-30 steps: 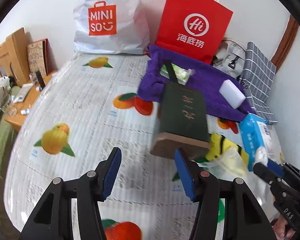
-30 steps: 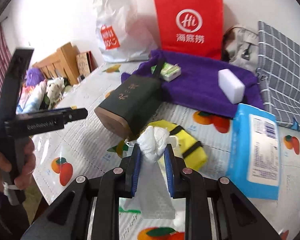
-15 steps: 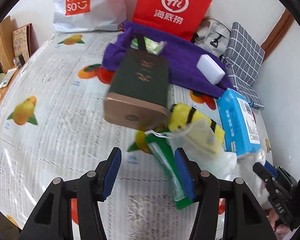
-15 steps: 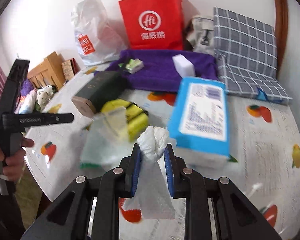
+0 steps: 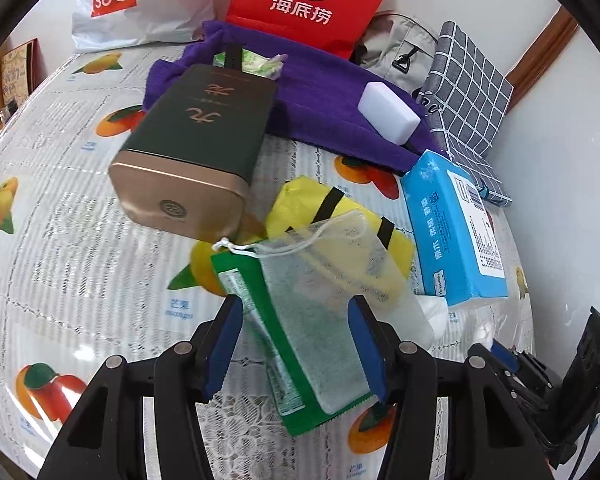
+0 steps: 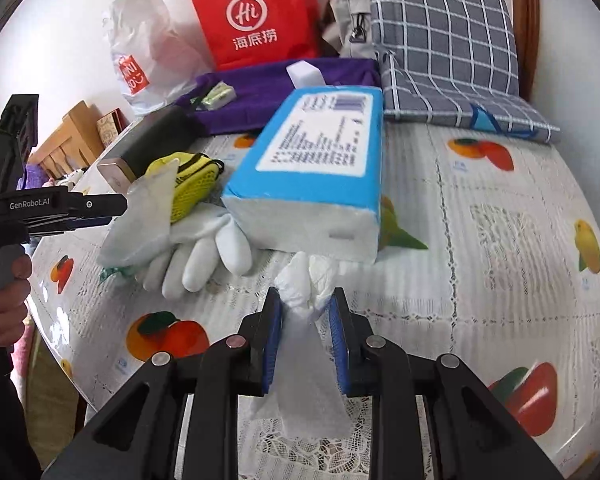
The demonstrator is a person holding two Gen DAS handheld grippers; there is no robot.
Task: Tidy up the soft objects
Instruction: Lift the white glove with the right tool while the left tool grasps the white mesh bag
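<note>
Both hands have swung down toward the pile. The right hand-held gripper (image 6: 305,318) stays clamped on a white tissue (image 6: 306,280); the left hand-held gripper (image 5: 296,344) — jaws apart — now straddles the mesh pouch (image 5: 324,280) on the bench (image 5: 80,240), probably next up.

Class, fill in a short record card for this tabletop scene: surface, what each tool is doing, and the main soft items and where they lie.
Surface: fruit-print tablecloth
Right tool: shut on a white tissue
Left tool: open, over a mesh drawstring pouch on a green packet
Blue tissue pack: flat, beside a yellow pouch
White glove: partly under the tissue pack
Purple towel: at the back, white sponge block on it
</note>
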